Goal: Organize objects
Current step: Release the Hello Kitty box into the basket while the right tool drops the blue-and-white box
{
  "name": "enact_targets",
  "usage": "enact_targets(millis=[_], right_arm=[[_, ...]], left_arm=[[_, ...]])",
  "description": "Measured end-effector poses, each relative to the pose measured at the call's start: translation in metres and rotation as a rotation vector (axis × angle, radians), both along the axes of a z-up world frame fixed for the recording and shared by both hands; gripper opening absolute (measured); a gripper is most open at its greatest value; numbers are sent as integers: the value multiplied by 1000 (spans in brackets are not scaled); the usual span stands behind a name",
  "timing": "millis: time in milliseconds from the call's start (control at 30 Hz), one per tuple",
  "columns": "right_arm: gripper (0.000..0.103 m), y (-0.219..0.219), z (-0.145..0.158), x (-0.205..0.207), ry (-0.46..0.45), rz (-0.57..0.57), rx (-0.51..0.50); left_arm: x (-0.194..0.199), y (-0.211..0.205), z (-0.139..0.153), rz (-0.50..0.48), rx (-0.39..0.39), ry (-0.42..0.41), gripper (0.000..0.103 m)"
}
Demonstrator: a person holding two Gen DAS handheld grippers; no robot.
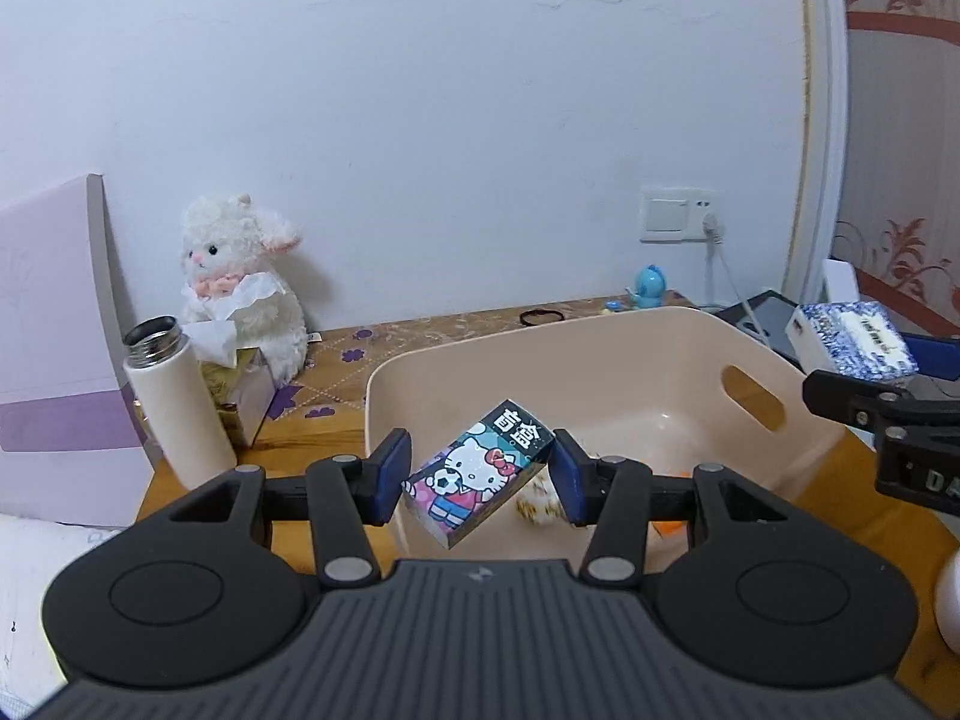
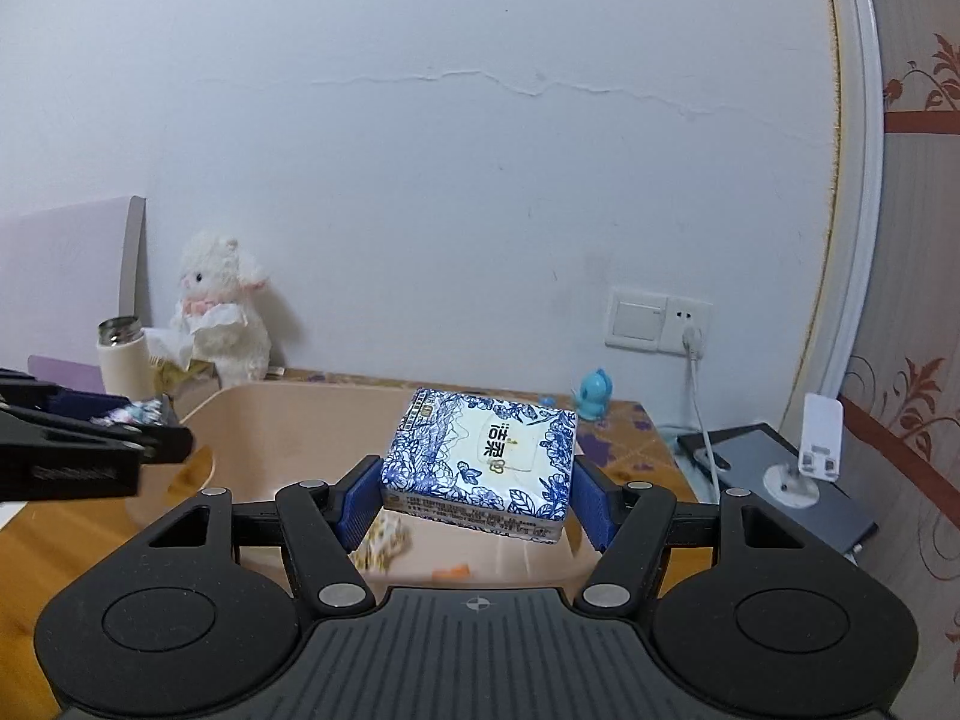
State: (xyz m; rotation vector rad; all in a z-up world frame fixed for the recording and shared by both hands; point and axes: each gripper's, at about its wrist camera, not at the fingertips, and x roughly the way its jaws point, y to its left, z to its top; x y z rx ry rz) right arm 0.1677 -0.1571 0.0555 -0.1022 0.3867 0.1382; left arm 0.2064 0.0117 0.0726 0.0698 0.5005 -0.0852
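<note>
A wooden table [image 1: 336,420] stands against a white wall, with a beige basket [image 1: 600,348] on it. The left gripper [image 1: 480,468] is closed on a cartoon card box [image 1: 477,471], tilted above the basket's near-left corner. The right gripper [image 2: 474,495] clamps a blue-flowered tissue pack [image 2: 480,456] over the basket's near edge. A plush lamb [image 1: 240,276] sits at the table's far-left corner.

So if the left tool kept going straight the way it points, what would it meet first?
Probably the far wall of the beige bin. The left tool, shut on the Hello Kitty box, sits over the bin's near rim and points across its open inside; depth is hard to judge.
</note>
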Motion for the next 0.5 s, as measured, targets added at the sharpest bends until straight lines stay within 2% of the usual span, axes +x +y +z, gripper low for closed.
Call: enact_targets(millis=[133,367,433,500], right_arm=[[63,4,-6,27,28,4,-3],[63,13,-38,65,126,4,-62],[63,15,-48,70,152,5,-80],[63,16,-55,73,176,6,-90]], left_arm=[[37,-9,-14,14,-12,48,52],[76,-24,-51,24,34,153,52],[77,-29,-59,35,94,144,53],[77,-31,-61,33,108,141,53]])
